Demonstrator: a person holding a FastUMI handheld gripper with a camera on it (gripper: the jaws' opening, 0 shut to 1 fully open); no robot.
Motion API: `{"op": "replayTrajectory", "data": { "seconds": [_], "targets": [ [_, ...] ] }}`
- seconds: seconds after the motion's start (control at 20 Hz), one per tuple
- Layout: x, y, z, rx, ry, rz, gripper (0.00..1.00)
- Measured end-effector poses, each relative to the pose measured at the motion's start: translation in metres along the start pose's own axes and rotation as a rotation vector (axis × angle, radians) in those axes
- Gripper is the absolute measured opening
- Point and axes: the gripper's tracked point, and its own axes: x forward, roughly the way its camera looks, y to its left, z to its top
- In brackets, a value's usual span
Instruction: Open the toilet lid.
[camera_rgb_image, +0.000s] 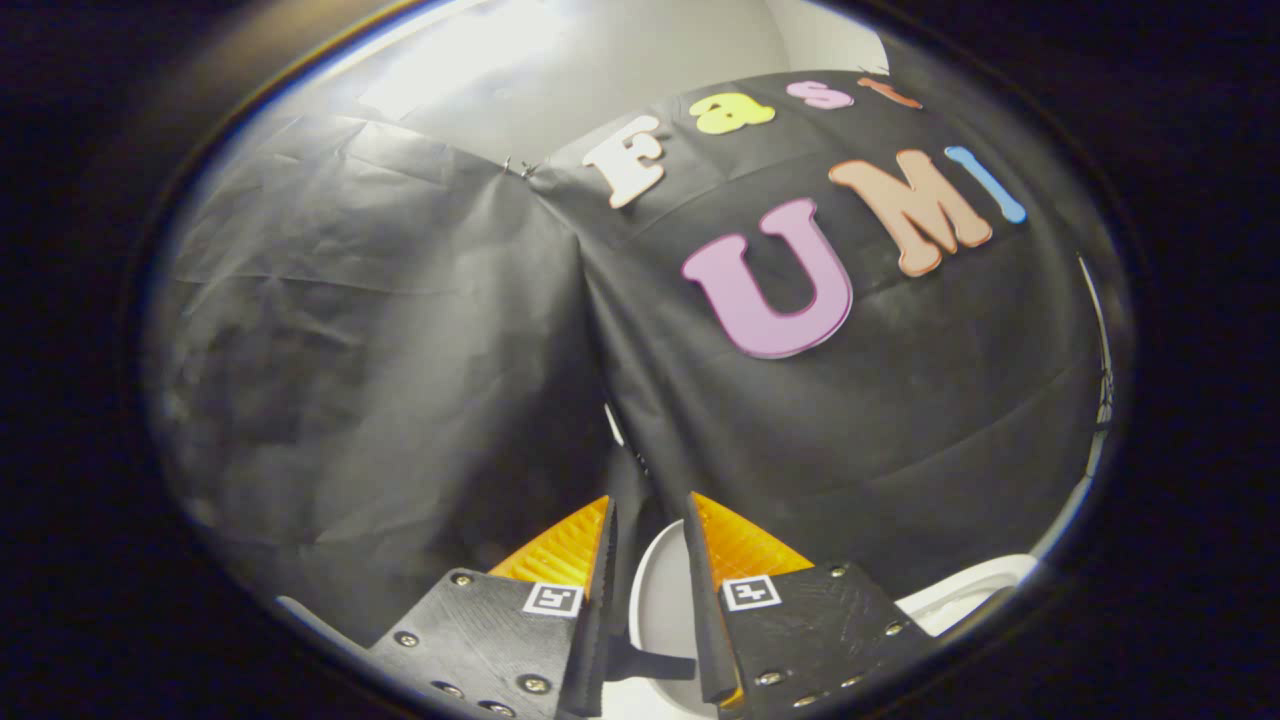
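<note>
While your claw (650, 540) points at the booth wall, the notes run:
Claw: your two fingers (600, 570) stand close, a narrow gap left between them; whether they press on anything, you cannot tell.
Toilet lid (660, 600): white, smooth, rounded edge; it shows in the gap between your fingers and seems upright, rising just beyond the tips.
Toilet (975, 590): white rim curving past your right finger, low against the cloth.
Wall (400, 350): black creased cloth, close behind the lid.
Markings: a square black-and-white tag (552, 598) on each finger; no brand legible.
</note>
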Motion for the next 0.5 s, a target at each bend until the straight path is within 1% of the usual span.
{"op": "replayTrajectory", "data": {
  "seconds": [0.1, 0.25, 0.5],
  "targets": [
    [-0.015, -0.036, 0.023, -0.05, -0.013, -0.054, 0.36],
    [-0.041, -0.098, 0.049, -0.137, 0.001, -0.152, 0.36],
    [-0.105, -0.202, 0.094, -0.308, 0.004, -0.273, 0.37]
  ]
}}
